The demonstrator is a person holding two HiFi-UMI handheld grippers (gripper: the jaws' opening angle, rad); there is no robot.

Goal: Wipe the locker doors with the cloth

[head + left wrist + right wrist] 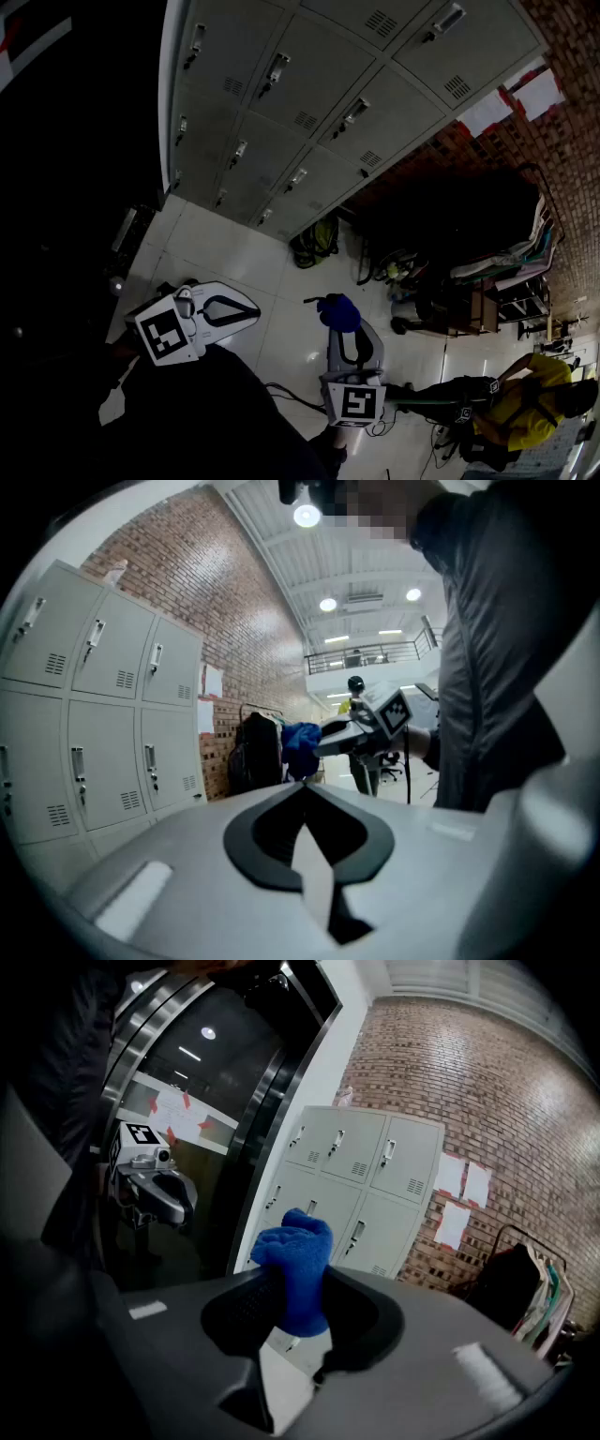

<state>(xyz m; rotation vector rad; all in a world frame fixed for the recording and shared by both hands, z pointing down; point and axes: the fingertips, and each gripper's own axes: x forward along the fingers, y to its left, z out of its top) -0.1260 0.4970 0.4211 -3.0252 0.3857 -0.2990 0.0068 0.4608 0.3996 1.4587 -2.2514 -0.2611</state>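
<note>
While right gripper (300, 1283) pinches crumpled blue fluffy cloth (298, 1241), left gripper (302, 789) has jaws together, nothing inside; grey metal locker doors (309, 89) well apart.

Left gripper (303, 787) jaws together — right gripper (300, 1288) jaws clamp the cloth (292, 1246).

**Brick, Bags and a Bystander**

Ahead of the right gripper (339, 323), a dark backpack (315, 241) sits on the pale tiled floor (216, 248). Ahead and to the gripper's right, a clothes rack (497, 234) hung with dark garments stands by the brick wall (577, 122), which bears white paper sheets (514, 98). Well to its right is a person (525, 408) in a yellow top.
</note>
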